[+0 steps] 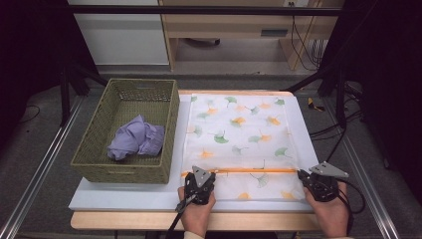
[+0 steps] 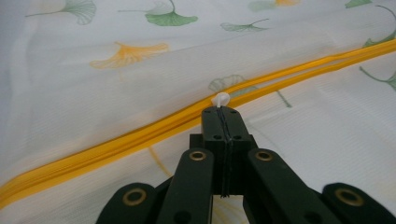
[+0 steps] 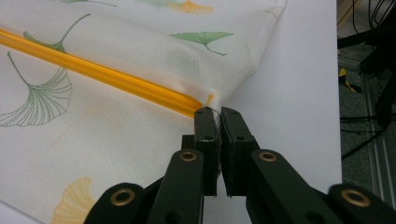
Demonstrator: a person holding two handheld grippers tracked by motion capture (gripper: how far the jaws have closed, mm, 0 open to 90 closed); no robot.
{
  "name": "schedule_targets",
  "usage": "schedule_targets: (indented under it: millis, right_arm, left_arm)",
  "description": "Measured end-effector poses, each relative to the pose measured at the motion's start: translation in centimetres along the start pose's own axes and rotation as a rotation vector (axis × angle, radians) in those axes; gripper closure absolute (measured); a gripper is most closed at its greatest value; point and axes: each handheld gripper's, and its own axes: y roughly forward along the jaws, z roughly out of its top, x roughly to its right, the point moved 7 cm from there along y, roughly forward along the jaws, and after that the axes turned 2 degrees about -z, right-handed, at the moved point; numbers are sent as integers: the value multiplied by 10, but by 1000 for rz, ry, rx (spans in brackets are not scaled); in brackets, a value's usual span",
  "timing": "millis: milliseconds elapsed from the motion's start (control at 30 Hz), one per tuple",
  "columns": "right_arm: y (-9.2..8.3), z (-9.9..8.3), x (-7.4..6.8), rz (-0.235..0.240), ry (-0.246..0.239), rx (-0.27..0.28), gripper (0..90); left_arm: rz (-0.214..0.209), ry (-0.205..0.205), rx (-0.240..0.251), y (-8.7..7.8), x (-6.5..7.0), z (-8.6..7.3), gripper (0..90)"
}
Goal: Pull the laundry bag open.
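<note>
1 leaf-print bag (image 1: 242, 134), 1 basket (image 1: 94, 144), 1 purple cloth (image 1: 135, 139) and 2 grippers, left (image 1: 200, 175) and right (image 1: 304, 175), are counted.

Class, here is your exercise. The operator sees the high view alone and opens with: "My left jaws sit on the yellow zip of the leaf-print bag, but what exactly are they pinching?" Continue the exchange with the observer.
Observer: In the left gripper view, the left gripper has its jaws shut on a small white pull tab that sits on the yellow zip.
Operator: Is the right gripper on the zip as well?
Observer: No. In the right gripper view, the right gripper has its jaws closed on the fabric of the bag just past the end of the zip, at the bag's edge next to the white board.
</note>
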Motion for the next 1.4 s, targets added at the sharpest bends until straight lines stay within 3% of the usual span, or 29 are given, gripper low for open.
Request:
schedule_targets:
  millis: [1400]
  right_arm:
    - [0, -2, -1, -5, -9, -17, 863]
  left_arm:
    - [101, -66, 27, -36, -56, -27, 895]
